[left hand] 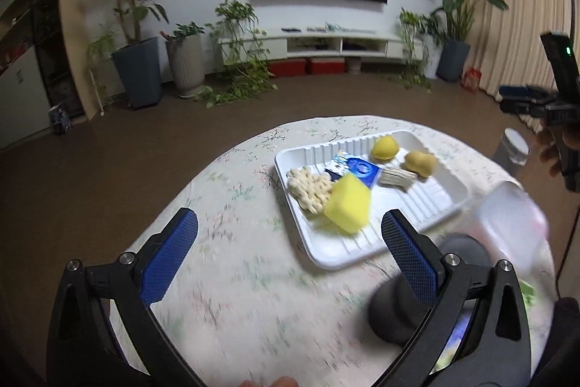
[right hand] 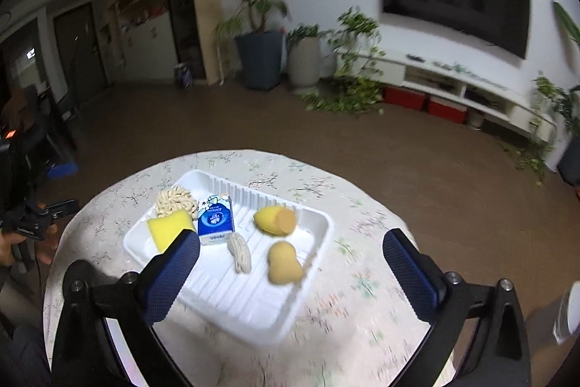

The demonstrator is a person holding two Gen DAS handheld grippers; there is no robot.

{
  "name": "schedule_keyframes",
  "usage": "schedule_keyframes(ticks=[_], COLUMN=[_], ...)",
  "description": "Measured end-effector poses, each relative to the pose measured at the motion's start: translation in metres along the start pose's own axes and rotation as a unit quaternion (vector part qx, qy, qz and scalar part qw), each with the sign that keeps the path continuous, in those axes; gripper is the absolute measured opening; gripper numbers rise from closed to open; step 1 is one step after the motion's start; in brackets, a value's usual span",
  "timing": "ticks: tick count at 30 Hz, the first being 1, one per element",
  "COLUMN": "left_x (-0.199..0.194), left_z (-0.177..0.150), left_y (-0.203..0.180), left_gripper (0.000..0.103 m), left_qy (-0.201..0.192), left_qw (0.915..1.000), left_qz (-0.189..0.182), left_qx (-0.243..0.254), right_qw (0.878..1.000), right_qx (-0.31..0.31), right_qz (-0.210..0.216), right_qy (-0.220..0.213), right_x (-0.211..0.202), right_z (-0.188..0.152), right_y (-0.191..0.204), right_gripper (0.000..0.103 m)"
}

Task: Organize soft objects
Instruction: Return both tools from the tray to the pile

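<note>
My right gripper (right hand: 290,274) stands with its jaws as wide as they go and nothing between the pads; my left gripper (left hand: 290,242) is spread just as wide, also empty. Both hang above the round table (left hand: 224,191), tilted down toward the white tray (right hand: 319,223). The soft things all lie inside it: the yellow sponge (right hand: 170,227) at the left end, the knotted cream cloth (right hand: 177,200) behind it, the blue tissue pack (right hand: 215,218) just beside, a small cream bundle (right hand: 239,252) nearer me, then two yellow-tan puffs (right hand: 275,220) (right hand: 284,263) to the right. I judge the placing is nearly finished. To do it well I would keep clear of the tray rim and check the sponge, which sits tilted, before touching anything more
</note>
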State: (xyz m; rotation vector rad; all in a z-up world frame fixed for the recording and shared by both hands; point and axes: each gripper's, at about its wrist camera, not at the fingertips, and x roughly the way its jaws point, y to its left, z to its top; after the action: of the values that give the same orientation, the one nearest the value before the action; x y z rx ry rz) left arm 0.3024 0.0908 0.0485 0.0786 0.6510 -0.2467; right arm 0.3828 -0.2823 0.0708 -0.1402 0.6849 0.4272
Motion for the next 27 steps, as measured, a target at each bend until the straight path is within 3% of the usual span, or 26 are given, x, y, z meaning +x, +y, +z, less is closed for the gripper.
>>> schedule_keyframes(ticks=[8, 15, 20, 27], left_x=[-0.064, -0.096, -0.103, -0.091], left_z=[-0.074, -0.138, -0.163, -0.186], left_y=[-0.043, -0.089, -0.120, -0.148], left_gripper=[0.103, 0.103, 0.103, 0.103], left_qy=[0.015, 0.043, 0.057, 0.081], left_qw=[0.9995, 0.9976, 0.9973, 0.9959], left_qz=[0.006, -0.008, -0.003, -0.011], left_qx=[-0.028, -0.054, -0.046, -0.038], right_qw=[1.000, 1.000, 0.999, 0.998], right_qx=[0.005, -0.002, -0.005, -0.033], right_qz=[0.003, 0.026, 0.034, 0.001], right_qy=[-0.006, 0.016, 0.035, 0.061], right_x=[-0.065, -0.086, -0.087, -0.074], right_z=[-0.094, -0.169, -0.199, -0.215], right_y=[0.053, 0.107, 0.131, 0.154], right_gripper=[0.103, 0.103, 0.103, 0.103])
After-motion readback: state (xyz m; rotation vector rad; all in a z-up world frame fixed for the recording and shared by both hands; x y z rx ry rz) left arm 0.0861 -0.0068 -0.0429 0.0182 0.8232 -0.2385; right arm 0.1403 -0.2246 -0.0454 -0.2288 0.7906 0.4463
